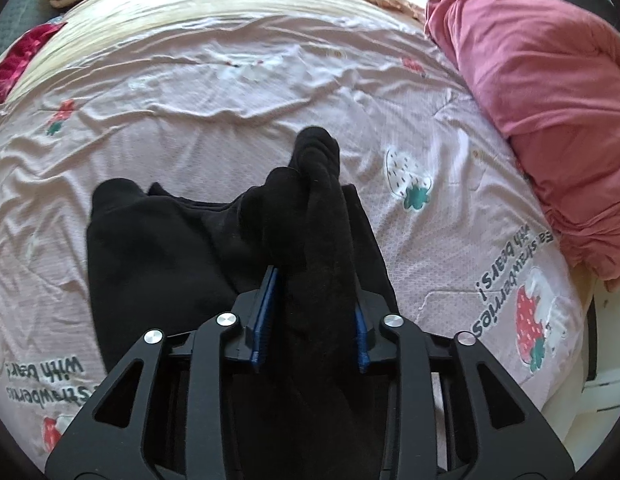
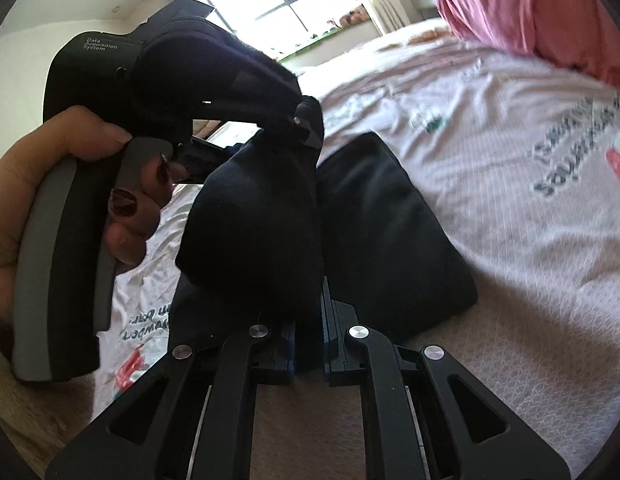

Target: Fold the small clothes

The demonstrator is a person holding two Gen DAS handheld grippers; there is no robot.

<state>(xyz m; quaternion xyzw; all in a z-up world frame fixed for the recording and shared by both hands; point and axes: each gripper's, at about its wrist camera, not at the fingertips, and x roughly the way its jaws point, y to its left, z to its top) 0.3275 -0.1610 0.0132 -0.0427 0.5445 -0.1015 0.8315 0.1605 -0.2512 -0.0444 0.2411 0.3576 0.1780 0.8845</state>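
Above the bed [image 1: 230, 92], our left tool [image 1: 316, 304] and right tool [image 2: 308, 344] each clamped the black garment [image 1: 170, 248], its far part resting on the sheet, so we judged lowering both evenly would keep the fold square.

Black garment [image 2: 262, 216] in right tool [image 2: 308, 344]

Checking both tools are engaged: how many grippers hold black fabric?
2: the left gripper has the black garment between its jaws; the right gripper pinches it too.
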